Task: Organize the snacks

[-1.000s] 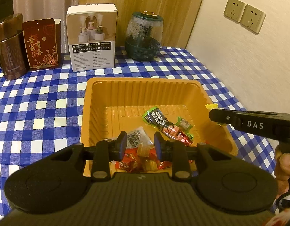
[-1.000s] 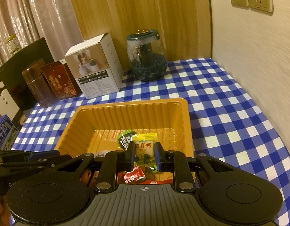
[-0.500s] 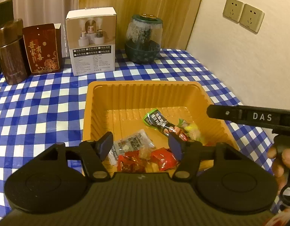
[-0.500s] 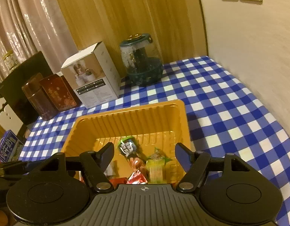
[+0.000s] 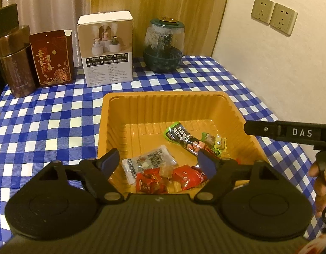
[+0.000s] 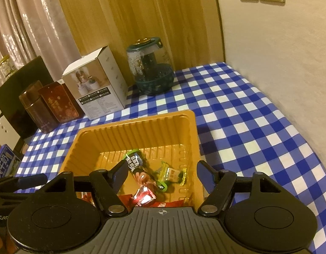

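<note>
An orange plastic tray [image 5: 163,99] on the blue checked cloth holds several snacks: a green-and-black stick packet [image 5: 182,136], a clear white packet [image 5: 148,160], red candies [image 5: 150,182] and a yellow-green candy [image 5: 218,142]. My left gripper [image 5: 158,162] hangs over the tray's near edge. Its jaws are opening and nothing is pressed between them. My right gripper [image 6: 163,172] stands open above the tray [image 6: 141,118], with the yellow candy [image 6: 173,174] and the stick packet [image 6: 135,162] lying loose below it. One finger of the right gripper [image 5: 289,132] reaches in from the right.
Along the back stand a brown canister [image 5: 15,61], a red tin [image 5: 52,57], a white box [image 5: 106,50] and a dark glass jar [image 5: 163,44]. A wall runs along the table's right side. A milk carton [image 6: 4,165] sits far left. A hand [image 5: 321,180] holds the right gripper.
Both grippers went from shut to open. The right one let go of the yellow candy, which now lies in the tray. A small amber candy left the left jaws and dropped among the red ones.
</note>
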The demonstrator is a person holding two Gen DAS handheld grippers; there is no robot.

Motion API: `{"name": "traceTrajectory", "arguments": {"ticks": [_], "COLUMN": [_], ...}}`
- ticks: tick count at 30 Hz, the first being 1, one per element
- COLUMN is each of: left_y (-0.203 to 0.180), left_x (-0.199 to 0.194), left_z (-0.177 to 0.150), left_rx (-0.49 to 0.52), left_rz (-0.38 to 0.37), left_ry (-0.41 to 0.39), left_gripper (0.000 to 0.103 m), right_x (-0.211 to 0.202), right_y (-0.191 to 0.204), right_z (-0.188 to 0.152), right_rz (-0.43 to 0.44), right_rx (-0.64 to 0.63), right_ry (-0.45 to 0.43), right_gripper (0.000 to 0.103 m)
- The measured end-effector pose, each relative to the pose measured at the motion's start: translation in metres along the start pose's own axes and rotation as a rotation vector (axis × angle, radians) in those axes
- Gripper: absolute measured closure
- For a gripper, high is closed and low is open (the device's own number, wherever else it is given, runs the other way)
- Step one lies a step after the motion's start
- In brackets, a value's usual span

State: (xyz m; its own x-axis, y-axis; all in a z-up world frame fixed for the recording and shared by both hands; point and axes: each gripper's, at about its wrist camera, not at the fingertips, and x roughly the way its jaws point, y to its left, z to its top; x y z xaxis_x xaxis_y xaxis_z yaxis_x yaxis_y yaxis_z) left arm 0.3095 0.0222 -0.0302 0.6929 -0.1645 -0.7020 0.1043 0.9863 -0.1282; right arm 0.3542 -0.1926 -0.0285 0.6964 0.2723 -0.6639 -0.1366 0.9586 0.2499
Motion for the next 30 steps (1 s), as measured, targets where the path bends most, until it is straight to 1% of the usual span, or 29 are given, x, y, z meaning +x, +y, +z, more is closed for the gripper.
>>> {"name": "traceTrajectory", "arguments": {"ticks": [3, 7, 11, 22, 28, 30], "left_y": [-0.001, -0.002, -0.003, -0.004, -0.006, -0.008], "left_x": [-0.004, -0.012, -0.021, -0.048, -0.067, -0.073], "left_z": [0.0, -0.001, -0.002, -0.014, -0.024, -0.027], "left_rx": [0.006, 0.012, 0.015, -0.022, -0.026, -0.027], "left_rz": [0.005, 0.017, 0.032, 0.046, 0.077, 0.093], "left_ry": [-0.003, -0.029, -0.045, -0.054, -0.051, -0.039], "left_gripper": [0.017, 0.006, 0.0, 0.0, 0.0, 0.0], "right_x": [-0.003, -0.01, -0.018, -0.046, -0.069, -0.077], "right_y": [0.001, 0.002, 0.003, 0.011, 0.015, 0.016], "right_z": [0.0, -0.002, -0.004, -0.012, -0.02, -0.022], "right_rz": [-0.006, -0.007, -0.006, -0.011, -0.012, -0.014], "right_rx": [-0.001, -0.003, -0.009, -0.019, -0.017, -0.021], "right_ry": [0.005, 0.005, 0.003, 0.004, -0.017, -0.023], "right_gripper": [0.032, 0.032, 0.032, 0.032, 0.032, 0.032]}}
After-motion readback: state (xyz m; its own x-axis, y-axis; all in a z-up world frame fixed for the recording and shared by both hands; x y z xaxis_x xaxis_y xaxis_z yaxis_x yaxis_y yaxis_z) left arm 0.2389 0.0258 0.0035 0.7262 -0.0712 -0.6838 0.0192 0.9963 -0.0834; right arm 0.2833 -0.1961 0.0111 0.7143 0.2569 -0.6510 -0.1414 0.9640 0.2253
